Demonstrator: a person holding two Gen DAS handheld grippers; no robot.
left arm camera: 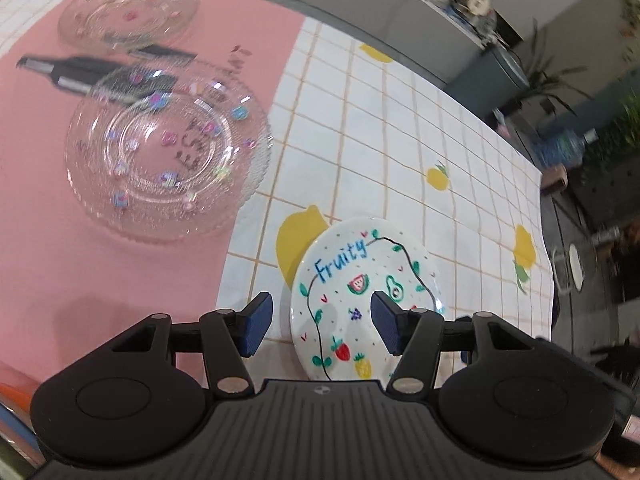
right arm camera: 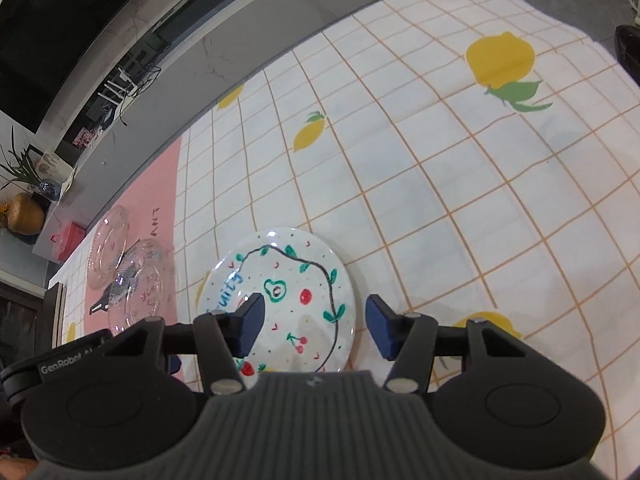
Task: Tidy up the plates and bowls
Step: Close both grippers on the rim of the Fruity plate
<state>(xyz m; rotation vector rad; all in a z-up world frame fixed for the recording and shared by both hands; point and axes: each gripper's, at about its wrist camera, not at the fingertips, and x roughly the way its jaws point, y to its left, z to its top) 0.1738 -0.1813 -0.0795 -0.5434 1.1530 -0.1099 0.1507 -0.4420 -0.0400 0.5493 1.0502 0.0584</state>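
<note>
Left wrist view: the left tongs (left arm camera: 322,324) are standing open, pointing steeply down, with nothing pressed between the blue pads (left arm camera: 256,326). A white plate (left arm camera: 360,300) painted with fruit and the word "Fruity" is lying flat on the tabletop (left arm camera: 400,152) under them. One pad is overlapping the plate's face in the picture, the other is sitting just off its rim; contact cannot be told. The plate is resting on a checked white cloth with lemon prints. Further off, on a pink mat (left arm camera: 48,200), a clear glass bowl (left arm camera: 168,160) with small coloured dots is sitting, and beyond it a clear glass plate (left arm camera: 128,12), both blurred. The two glass pieces are lying near each other; whether they are touching cannot be told.

Right wrist view: the right tongs (right arm camera: 316,326) are also standing open, holding nothing. The same plate is lying beneath them, one pad overlapping its face, the other just outside its rim, over the cloth. The glass bowl and glass plate are showing small at the far edge on the pink mat, well apart from the painted plate.
</note>
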